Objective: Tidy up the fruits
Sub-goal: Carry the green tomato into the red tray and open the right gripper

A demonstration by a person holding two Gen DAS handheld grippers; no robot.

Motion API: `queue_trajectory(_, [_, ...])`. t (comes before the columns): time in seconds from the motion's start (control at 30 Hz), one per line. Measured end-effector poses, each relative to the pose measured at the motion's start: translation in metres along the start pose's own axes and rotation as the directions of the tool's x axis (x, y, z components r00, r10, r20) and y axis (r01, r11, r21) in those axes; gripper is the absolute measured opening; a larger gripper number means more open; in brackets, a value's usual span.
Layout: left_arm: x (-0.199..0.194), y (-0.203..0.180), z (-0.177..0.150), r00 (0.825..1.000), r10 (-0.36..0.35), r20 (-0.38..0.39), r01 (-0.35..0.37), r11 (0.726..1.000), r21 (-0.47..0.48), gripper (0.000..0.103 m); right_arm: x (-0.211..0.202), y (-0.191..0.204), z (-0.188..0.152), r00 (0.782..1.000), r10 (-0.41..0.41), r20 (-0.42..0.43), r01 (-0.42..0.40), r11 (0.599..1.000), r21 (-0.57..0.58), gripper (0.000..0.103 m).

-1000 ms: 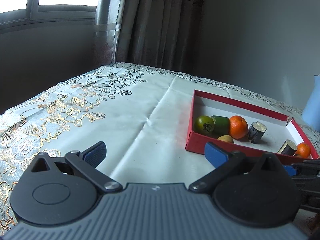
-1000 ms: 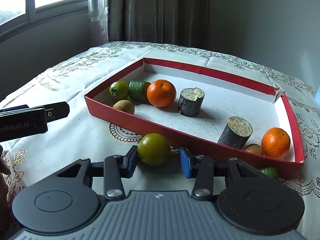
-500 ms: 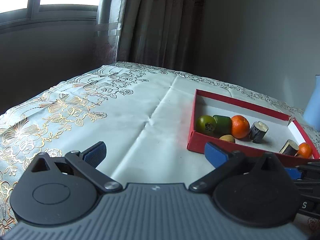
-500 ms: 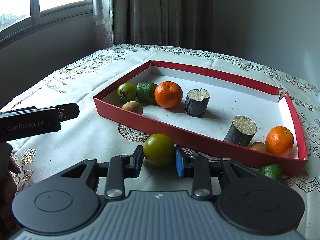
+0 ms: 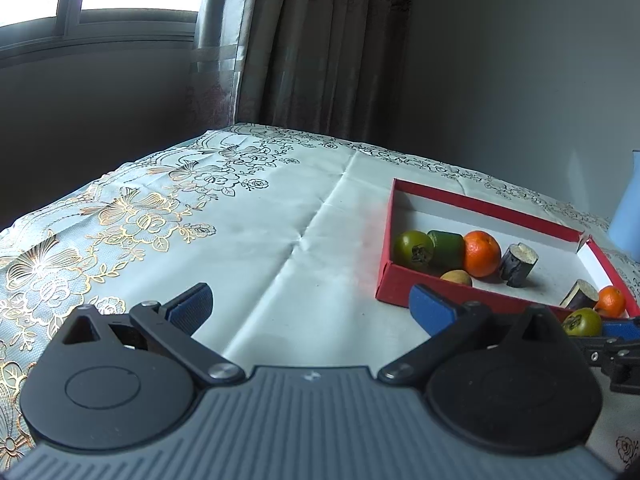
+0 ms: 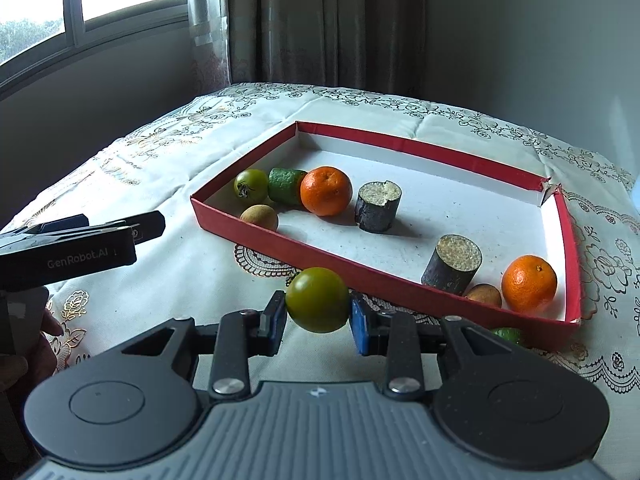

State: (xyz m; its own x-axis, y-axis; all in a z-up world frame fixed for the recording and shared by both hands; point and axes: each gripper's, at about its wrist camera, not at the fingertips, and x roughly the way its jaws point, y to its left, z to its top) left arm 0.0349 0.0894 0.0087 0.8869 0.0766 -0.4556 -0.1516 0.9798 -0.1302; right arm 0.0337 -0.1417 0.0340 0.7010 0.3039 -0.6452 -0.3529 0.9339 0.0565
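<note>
My right gripper (image 6: 318, 316) is shut on a round green fruit (image 6: 318, 299) and holds it above the tablecloth, just in front of the red box (image 6: 256, 228). The same fruit (image 5: 582, 321) shows at the right edge of the left wrist view. The box holds a green fruit (image 6: 251, 185), a green chunk (image 6: 285, 185), two oranges (image 6: 326, 191) (image 6: 529, 283), two dark cane pieces (image 6: 378, 206) (image 6: 454, 264) and two small brown fruits (image 6: 260, 217). My left gripper (image 5: 310, 306) is open and empty over the cloth, left of the box (image 5: 390, 280).
A floral tablecloth (image 5: 160, 220) covers the table. Another green fruit (image 6: 508, 335) lies outside the box by its near right corner. A pale blue object (image 5: 626, 220) stands at the far right. Curtains (image 5: 320, 40) and a window (image 6: 80, 8) are behind the table.
My right gripper closed on the green fruit and lifted it off the cloth. The left gripper rose slightly and stayed open.
</note>
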Motion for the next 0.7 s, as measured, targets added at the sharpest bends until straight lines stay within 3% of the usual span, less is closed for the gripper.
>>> queue_trajectory(0.27, [-0.001, 0.000, 0.000, 1.000, 0.005, 0.002, -0.005, 1.000, 0.004, 0.103, -0.011, -0.027, 0.024, 0.999, -0.035, 0.014, 0.035, 0.999, 0.025, 0.033])
queue_trajectory(0.5, [0.000, 0.000, 0.000, 1.000, 0.003, 0.000, -0.003, 1.000, 0.005, 0.103, 0.014, -0.047, 0.055, 0.999, -0.043, -0.008, 0.043, 0.996, 0.081, 0.033])
queue_trajectory(0.7, [0.000, 0.000, 0.000, 1.000, -0.002, -0.003, 0.002, 1.000, 0.003, 0.103, 0.012, -0.067, 0.048, 1.000, -0.027, 0.015, 0.024, 0.985, 0.168, 0.037])
